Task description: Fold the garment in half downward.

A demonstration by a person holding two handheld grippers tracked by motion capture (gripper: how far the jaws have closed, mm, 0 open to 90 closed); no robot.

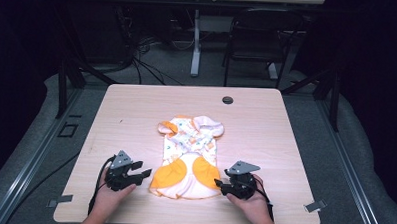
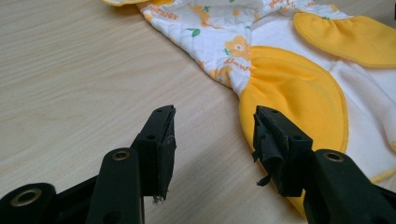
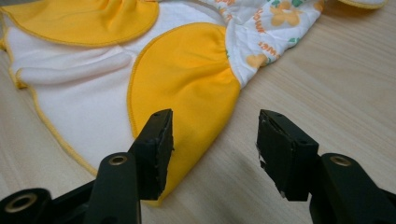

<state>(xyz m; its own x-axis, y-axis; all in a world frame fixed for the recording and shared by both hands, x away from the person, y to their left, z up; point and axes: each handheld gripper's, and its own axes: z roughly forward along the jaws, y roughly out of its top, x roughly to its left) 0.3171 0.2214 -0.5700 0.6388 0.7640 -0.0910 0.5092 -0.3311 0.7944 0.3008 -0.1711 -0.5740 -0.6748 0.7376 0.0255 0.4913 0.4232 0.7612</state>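
garment [image 1: 189, 156] mid-table [image 1: 136, 110] | left gripper [image 1: 143, 173] left | right gripper [image 1: 219, 183] right

The baby garment [image 1: 189, 156] is white with orange flower print and solid yellow-orange panels (yellow piping too); the table [image 1: 266, 129] is pale woodgrain, both grippers' jaws black.

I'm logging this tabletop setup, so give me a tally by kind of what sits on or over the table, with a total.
Garment, orange, white and flower-printed, lying flat: 1
Handheld tongs, both open and flanking the garment's near hem, left and right: 2
Dark round cap in the table near its far edge: 1
Total: 4
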